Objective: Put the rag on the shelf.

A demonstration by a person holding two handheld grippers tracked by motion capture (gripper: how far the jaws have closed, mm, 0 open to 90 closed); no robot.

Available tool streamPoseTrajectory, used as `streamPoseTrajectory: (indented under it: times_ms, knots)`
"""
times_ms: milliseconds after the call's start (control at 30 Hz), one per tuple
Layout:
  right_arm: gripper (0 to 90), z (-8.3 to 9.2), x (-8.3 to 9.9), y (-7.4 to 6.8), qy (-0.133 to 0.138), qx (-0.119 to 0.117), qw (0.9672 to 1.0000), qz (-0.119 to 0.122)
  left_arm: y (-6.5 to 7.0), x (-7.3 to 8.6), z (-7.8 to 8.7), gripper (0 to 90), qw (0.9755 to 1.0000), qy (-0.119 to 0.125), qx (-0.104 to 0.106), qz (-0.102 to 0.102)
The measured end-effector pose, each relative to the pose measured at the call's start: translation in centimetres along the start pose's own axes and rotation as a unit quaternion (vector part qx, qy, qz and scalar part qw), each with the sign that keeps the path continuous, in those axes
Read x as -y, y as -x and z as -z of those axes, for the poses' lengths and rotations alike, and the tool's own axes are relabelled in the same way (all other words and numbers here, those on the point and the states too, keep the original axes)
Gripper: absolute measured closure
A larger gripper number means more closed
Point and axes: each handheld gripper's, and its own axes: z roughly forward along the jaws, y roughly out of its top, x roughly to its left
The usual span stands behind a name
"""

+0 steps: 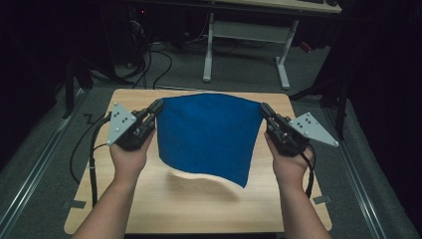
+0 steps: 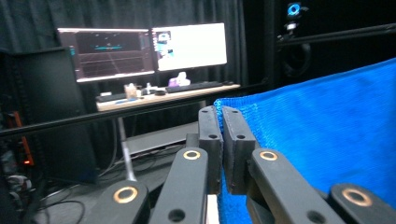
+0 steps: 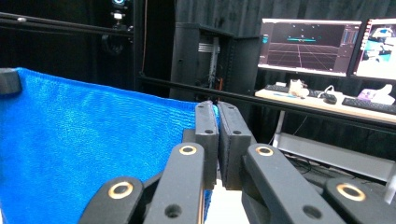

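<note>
Left tongs (image 1: 158,106) and right tongs (image 1: 263,109) each clamped tight on top corner of blue cloth (image 1: 209,134); I hold it spread, hanging above bench (image 1: 199,209) far edge, likely for folding.

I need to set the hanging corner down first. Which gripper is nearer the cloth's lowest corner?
Right. The right gripper pinches the blue cloth's top corner on the low-corner side; the left gripper pinches the opposite top corner.
</note>
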Motion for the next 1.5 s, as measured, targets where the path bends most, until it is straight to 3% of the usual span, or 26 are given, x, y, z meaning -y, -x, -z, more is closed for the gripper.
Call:
streamPoseTrajectory:
  times_ms: [67,433,600,800,1033,1133,1267,1367,1500]
  knots:
    - [88.4,-0.5,-0.1,0.5,-0.002,-0.001,1.0000,-0.007,-0.4,0.0,-0.8,87.7,1.0000,-0.002,-0.003,0.003]
    - [88.5,-3.9,-1.3,2.0,-0.014,0.018,0.9997,-0.012,-1.7,-0.9,-4.4,87.8,0.9988,-0.027,-0.024,-0.032]
    - [88.5,-5.5,-1.8,3.2,-0.023,0.032,0.9991,-0.017,-2.4,-1.3,-6.1,87.9,0.9969,-0.039,-0.038,-0.056]
    - [88.5,-7.6,-1.9,4.8,-0.038,0.043,0.9982,-0.019,-3.8,-1.5,-8.3,87.8,0.9951,-0.049,-0.049,-0.071]
    - [88.6,-10.1,-3.0,6.1,-0.041,0.054,0.9976,-0.017,-4.7,-3.2,-10.5,87.8,0.9919,-0.050,-0.060,-0.100]
    - [88.6,-11.1,-3.6,6.7,-0.036,0.055,0.9976,-0.021,-5.3,-3.6,-11.3,87.8,0.9922,-0.051,-0.066,-0.093]
    - [88.6,-13.0,-3.1,7.3,-0.053,0.060,0.9967,-0.014,-6.2,-2.6,-13.0,87.5,0.9909,-0.077,-0.076,-0.081]
    - [88.6,-14.5,-2.2,7.9,-0.073,0.066,0.9951,-0.009,-6.3,-1.6,-14.3,87.5,0.9865,-0.103,-0.083,-0.096]
    - [88.6,-15.7,-1.0,8.5,-0.090,0.064,0.9936,-0.021,-6.8,-0.1,-15.4,87.5,0.9855,-0.130,-0.079,-0.076]
